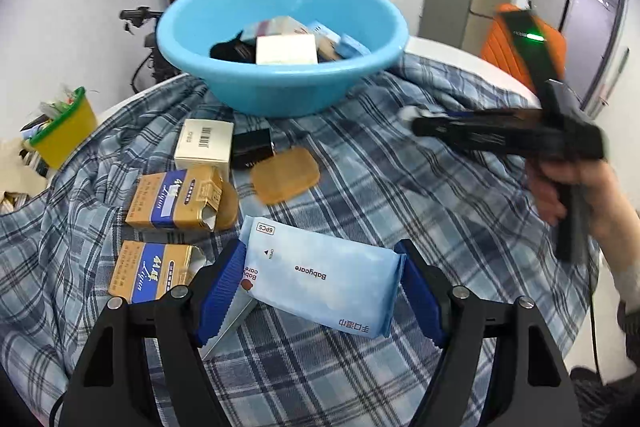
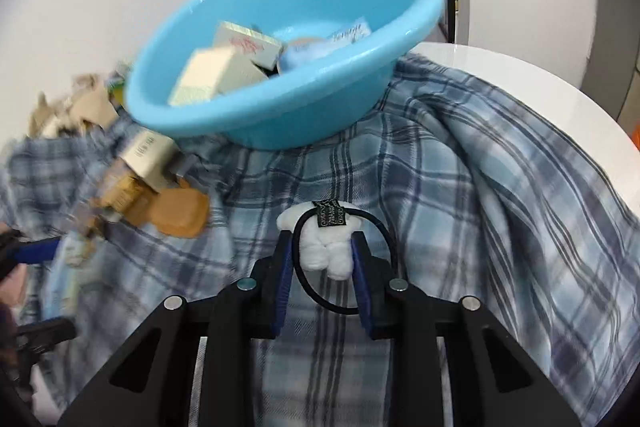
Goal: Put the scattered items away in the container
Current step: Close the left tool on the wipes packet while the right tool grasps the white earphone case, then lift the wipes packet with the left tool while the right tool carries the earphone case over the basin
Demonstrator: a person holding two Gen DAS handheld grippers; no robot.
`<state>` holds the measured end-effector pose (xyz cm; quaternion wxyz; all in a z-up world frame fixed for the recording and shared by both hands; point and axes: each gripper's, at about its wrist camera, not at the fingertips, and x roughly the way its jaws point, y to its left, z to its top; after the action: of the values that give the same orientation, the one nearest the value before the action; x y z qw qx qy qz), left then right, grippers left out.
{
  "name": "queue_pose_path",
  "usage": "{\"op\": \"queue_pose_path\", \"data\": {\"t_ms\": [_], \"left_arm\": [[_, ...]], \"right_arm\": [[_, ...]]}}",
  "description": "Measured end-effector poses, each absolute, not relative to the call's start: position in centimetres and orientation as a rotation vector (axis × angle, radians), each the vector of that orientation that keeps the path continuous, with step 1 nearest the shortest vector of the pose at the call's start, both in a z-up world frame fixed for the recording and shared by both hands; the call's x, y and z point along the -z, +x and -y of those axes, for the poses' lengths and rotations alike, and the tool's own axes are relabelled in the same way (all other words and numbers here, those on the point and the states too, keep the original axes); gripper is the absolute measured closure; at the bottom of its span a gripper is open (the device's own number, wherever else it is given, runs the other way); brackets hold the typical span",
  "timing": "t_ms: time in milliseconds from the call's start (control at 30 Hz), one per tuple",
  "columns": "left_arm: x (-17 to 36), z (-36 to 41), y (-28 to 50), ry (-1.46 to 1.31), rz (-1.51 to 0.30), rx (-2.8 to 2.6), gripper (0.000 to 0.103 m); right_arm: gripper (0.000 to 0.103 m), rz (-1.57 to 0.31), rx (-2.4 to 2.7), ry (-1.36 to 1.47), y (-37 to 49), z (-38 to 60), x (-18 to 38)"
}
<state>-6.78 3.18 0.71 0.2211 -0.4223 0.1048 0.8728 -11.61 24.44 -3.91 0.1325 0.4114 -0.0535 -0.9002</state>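
Observation:
A light-blue basin (image 1: 280, 39) holding several boxes stands at the far side of a plaid cloth; it also shows in the right wrist view (image 2: 288, 39). My left gripper (image 1: 322, 267) is closed around a pale-blue Babycare wipes pack (image 1: 320, 279), its blue pads touching both ends. My right gripper (image 2: 322, 251) is shut on a white fluffy hair tie with a black elastic loop (image 2: 326, 247), held above the cloth before the basin. The right gripper also appears blurred in the left wrist view (image 1: 420, 123). Two gold cigarette packs (image 1: 176, 203), a cream box (image 1: 206, 143), a black box (image 1: 252, 147) and a tan pad (image 1: 286, 173) lie scattered.
The plaid cloth (image 1: 400, 187) covers a round white table (image 2: 560, 95). A yellow bin with green rim (image 1: 64, 135) stands off the table's left. An orange chair (image 1: 504, 47) is at the far right. Crumpled paper (image 2: 76, 111) lies left of the basin.

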Motion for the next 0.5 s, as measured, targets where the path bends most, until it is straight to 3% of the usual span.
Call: {"op": "queue_pose_path", "data": {"t_ms": [500], "left_arm": [[-1.5, -5.5, -1.9, -0.920, -0.154, -2.693, 0.025]], "right_arm": [[0.077, 0.150, 2.931, 0.793, 0.1, -23.6, -2.1]]}}
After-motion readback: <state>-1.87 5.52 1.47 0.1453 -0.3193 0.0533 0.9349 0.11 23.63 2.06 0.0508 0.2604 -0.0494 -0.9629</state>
